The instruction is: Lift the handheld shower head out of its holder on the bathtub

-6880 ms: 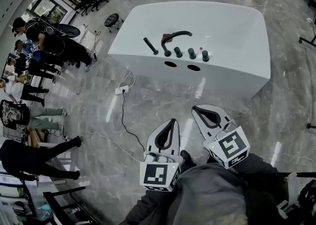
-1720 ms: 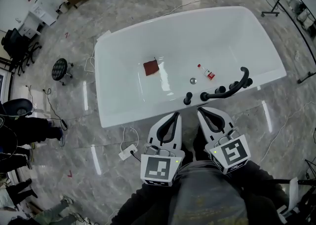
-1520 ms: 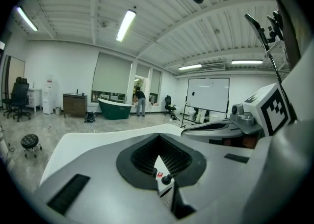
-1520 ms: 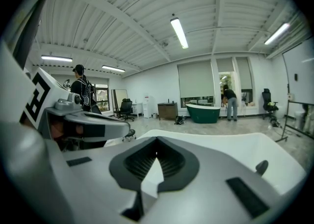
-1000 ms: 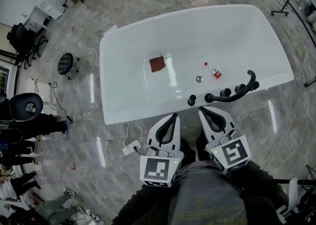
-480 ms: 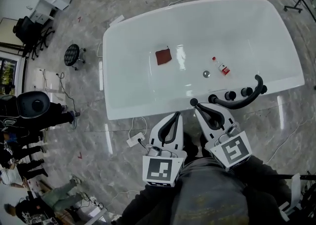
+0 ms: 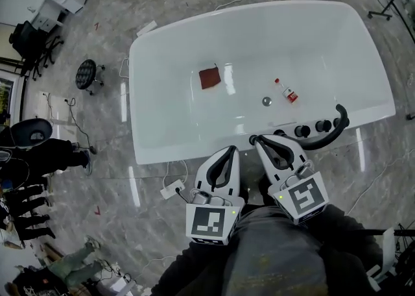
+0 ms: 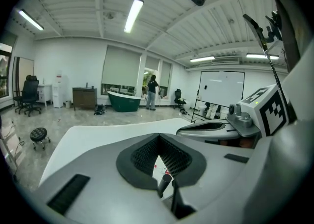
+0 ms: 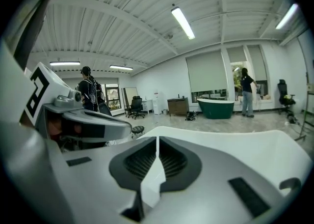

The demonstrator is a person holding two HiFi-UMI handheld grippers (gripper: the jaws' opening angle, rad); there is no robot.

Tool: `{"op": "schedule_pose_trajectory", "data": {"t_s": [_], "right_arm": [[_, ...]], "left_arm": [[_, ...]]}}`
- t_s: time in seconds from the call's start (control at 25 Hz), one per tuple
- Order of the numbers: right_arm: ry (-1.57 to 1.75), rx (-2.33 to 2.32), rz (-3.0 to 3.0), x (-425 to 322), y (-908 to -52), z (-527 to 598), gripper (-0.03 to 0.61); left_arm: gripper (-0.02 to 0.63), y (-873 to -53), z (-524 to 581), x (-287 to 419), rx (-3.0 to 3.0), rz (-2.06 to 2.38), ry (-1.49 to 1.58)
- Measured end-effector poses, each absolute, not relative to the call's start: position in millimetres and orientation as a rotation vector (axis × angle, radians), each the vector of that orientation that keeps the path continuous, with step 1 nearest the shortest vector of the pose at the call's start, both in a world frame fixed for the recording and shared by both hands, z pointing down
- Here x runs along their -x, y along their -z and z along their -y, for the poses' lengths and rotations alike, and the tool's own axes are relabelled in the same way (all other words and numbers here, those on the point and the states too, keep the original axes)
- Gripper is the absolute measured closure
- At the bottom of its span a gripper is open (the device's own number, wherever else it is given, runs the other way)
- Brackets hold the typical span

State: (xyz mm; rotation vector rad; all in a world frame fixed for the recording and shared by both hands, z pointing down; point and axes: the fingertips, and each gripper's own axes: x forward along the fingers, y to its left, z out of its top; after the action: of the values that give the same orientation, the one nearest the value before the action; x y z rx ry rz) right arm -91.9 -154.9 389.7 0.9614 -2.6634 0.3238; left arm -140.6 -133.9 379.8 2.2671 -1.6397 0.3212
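The white bathtub [image 7: 155, 145] lies just ahead of me, with a row of black fittings on its near rim. The leftmost fitting is the slim black handheld shower head [image 7: 253, 139], standing in its holder. It also shows through the jaw gap in the left gripper view as the shower head [image 8: 165, 182]. To its right a curved black spout [image 7: 332, 131] arcs past the black knobs [image 7: 302, 130]. My right gripper [image 7: 258, 139] is shut and empty, its tips right beside the shower head. My left gripper [image 7: 231, 150] is shut and empty, just short of the rim.
In the tub lie a brown cloth [image 7: 209, 77], a small red-labelled bottle [image 7: 289, 95] and the drain [image 7: 266, 101]. A power strip [image 7: 170, 190] with cables sits on the marble floor by the tub's near left. A black stool [image 7: 85, 74] and several people [image 7: 39, 158] are at the left.
Both grippers have come closer to the tub's near rim and sunk a little. The right tips now reach the leftmost black fitting. Both stayed shut.
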Motion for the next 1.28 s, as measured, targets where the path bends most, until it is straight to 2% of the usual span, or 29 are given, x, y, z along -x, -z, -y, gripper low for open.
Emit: {"op": "schedule_pose_trajectory", "data": {"t_s": [0.44,0.56,0.68,1.08,1.28], "right_arm": [[-0.27,-1.026,2.67,99.7,-404.1,163.3,0.572],[-0.237,-1.041,2.67,100.0,-415.8,163.6,0.496],[-0.234,-1.062,2.663,99.7,-432.6,163.0,0.456],[-0.175,-1.068,2.669,103.8,-499.4,166.8,0.391],[-0.18,-1.042,2.662,108.1,-534.3,168.0,0.379]], "left_arm": [[0.611,-400.7,141.0,153.8,-2.277,1.584,-0.307],[0.611,-413.4,143.2,151.6,-2.295,1.573,-0.301],[0.611,-429.1,141.4,150.4,-2.306,1.564,-0.31],[0.611,-485.8,138.4,158.7,-2.327,1.615,-0.327],[0.611,-513.8,143.2,157.7,-2.328,1.604,-0.33]]}}
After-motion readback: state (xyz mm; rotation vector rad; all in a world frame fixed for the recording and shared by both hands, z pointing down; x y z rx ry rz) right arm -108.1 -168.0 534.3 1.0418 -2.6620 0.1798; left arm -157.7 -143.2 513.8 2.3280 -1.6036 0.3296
